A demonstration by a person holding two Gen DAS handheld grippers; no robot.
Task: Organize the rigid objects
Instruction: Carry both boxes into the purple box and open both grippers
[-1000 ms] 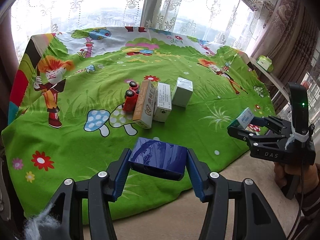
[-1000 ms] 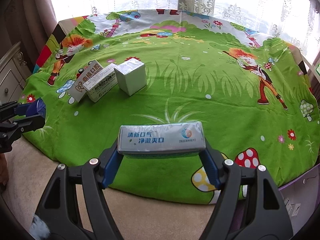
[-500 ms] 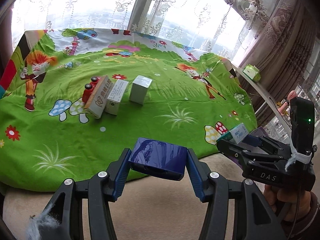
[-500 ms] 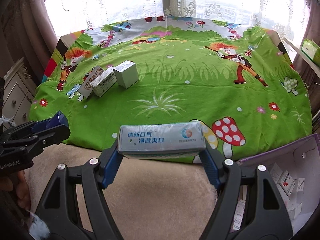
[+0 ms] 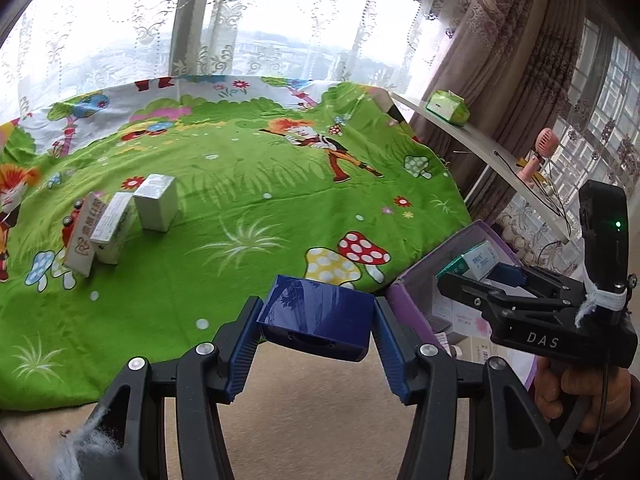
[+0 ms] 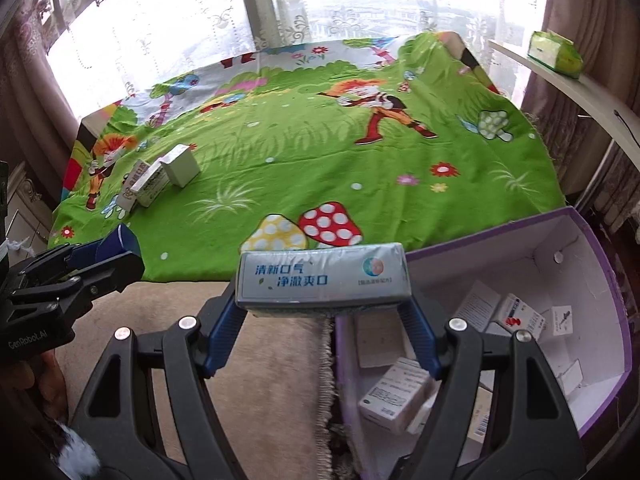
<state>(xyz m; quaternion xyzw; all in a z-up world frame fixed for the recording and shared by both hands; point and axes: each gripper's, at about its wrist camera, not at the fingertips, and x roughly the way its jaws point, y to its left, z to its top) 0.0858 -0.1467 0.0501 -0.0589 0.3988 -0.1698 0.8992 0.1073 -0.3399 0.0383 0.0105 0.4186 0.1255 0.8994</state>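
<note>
Right tool point(image 6: 324, 320) clamped on the silver mouth-freshener box point(image 6: 322, 278), long axis crosswise between the pads, just left of the purple storage box point(image 6: 600, 248) at the bed's near right corner. It's the nearer hand: drop goes right. Left tool point(image 5: 316, 344) clamped on the dark blue box point(image 5: 318, 322), further left. Three cartons point(image 6: 160, 180) remain on the bed's far left.

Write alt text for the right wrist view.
The right gripper clamps a silver-blue box at the near edge of a purple bin holding small cartons. Behind lies a green cartoon cloth with three boxes; the left gripper holds a dark blue box.
</note>
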